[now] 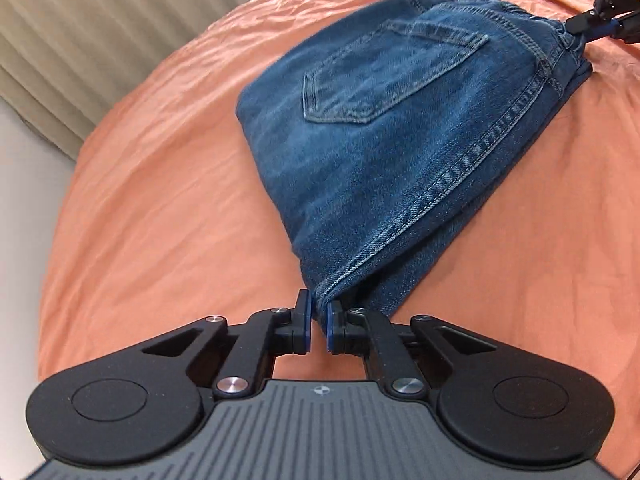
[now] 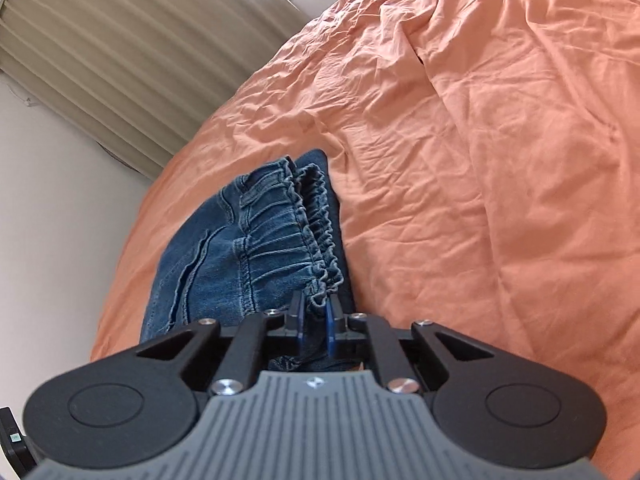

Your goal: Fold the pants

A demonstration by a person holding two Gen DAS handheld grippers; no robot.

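Blue denim pants lie folded on the orange bed sheet, back pocket up. My left gripper is shut on the near folded corner of the pants and pulls the cloth taut. My right gripper shows at the far right of the left wrist view, pinching the waistband end. In the right wrist view my right gripper is shut on the gathered elastic waistband of the pants, which stretch away toward the bed's left edge.
The wrinkled orange sheet covers the bed on all sides of the pants. A beige pleated curtain and a pale wall stand beyond the bed's left edge.
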